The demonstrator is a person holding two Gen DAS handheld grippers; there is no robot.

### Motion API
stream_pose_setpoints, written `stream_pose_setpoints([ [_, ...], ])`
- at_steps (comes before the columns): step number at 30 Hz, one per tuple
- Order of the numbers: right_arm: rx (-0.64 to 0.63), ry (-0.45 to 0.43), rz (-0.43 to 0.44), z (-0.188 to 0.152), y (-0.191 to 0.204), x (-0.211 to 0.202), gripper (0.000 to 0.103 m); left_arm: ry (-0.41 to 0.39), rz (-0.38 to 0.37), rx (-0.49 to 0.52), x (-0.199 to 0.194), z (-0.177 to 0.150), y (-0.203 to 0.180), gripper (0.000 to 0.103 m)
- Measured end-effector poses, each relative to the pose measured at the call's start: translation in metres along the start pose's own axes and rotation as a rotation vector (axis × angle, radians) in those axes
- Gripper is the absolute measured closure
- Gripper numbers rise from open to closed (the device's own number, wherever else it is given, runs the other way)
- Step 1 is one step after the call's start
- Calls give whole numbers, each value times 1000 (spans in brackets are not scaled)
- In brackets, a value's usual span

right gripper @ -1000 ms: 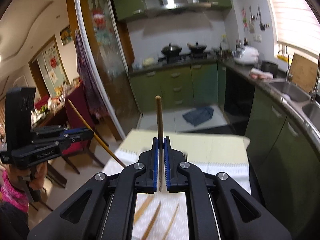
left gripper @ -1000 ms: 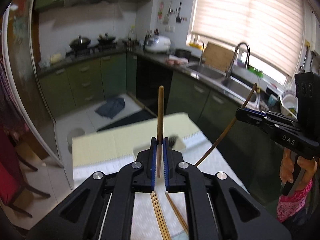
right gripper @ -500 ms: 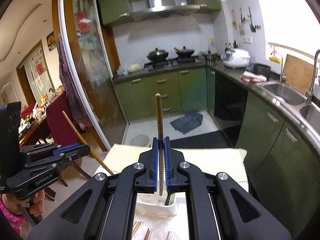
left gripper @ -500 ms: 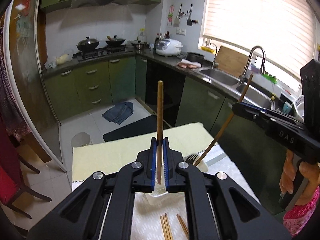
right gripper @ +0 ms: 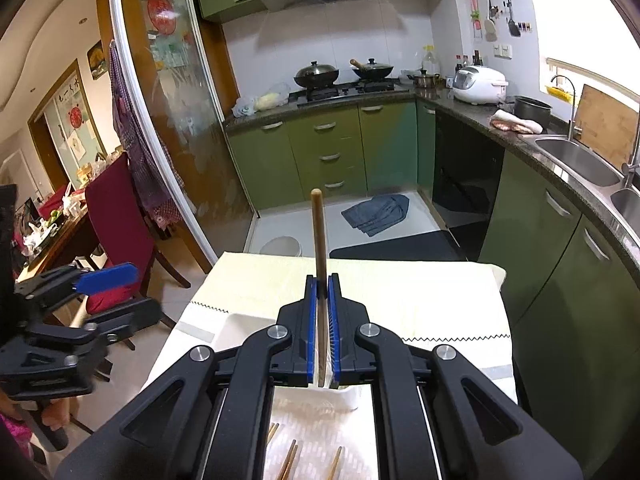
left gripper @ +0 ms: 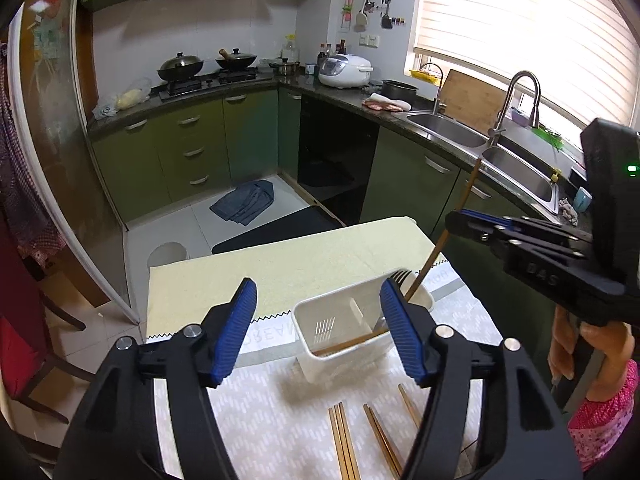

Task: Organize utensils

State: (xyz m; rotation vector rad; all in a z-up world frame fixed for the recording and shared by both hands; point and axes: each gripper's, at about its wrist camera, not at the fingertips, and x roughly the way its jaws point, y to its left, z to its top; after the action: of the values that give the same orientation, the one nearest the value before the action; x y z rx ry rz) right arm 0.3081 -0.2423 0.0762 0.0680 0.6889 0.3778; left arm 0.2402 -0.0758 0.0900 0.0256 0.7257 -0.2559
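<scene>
A white utensil caddy (left gripper: 340, 334) with a divider stands on the table, holding a fork (left gripper: 400, 277) and a wooden chopstick (left gripper: 352, 344) lying slanted inside it. My left gripper (left gripper: 318, 326) is open and empty just above and in front of the caddy. My right gripper (right gripper: 322, 328) is shut on a wooden chopstick (right gripper: 318, 232) held upright; in the left wrist view that chopstick (left gripper: 440, 240) slants down into the caddy's right side. Several loose chopsticks (left gripper: 360, 440) lie on the cloth near me.
The table has a yellow cloth (left gripper: 288, 264) at the far end and a patterned white cloth (left gripper: 272, 420) near me. Green cabinets, a sink (left gripper: 516, 172) and a stove line the kitchen behind. A red chair (right gripper: 116, 216) stands at the left.
My left gripper has opened and let its chopstick drop into the caddy. The right gripper has lowered its chopstick toward the caddy's right side.
</scene>
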Motion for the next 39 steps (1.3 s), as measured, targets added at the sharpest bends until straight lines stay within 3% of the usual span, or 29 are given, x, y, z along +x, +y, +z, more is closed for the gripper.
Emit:
stream_pose_setpoints([
  [9, -2, 24, -7, -8, 2, 8, 95, 51, -23, -30, -7, -29, 8, 40],
  [13, -5, 16, -1, -8, 2, 1, 87, 91, -35, -30, -4, -48, 7, 40],
  [18, -1, 6, 17, -12, 3, -16, 86, 196, -39, -14, 13, -86, -1, 39],
  [20, 1, 1, 28, -21, 4, -28, 79, 265, -41, -5, 25, -105, -5, 39],
  [21, -1, -2, 32, -26, 4, -35, 74, 306, -40, -3, 33, -115, -7, 39],
  [25, -20, 17, 35, -62, 6, -58, 73, 435, -59, -7, 61, -147, -11, 40],
  [29, -28, 47, 9, -101, -3, -70, 68, 475, -24, -15, 77, -162, -9, 42],
  [30, -26, 62, 9, -110, -5, -71, 64, 484, -22, -13, 81, -164, -10, 45],
  [35, -24, 161, -16, -157, -21, -66, 63, 553, 7, -31, 103, -176, -4, 65],
  [39, -9, 237, -13, -189, -30, -55, 63, 581, 4, -39, 112, -182, -3, 66],
])
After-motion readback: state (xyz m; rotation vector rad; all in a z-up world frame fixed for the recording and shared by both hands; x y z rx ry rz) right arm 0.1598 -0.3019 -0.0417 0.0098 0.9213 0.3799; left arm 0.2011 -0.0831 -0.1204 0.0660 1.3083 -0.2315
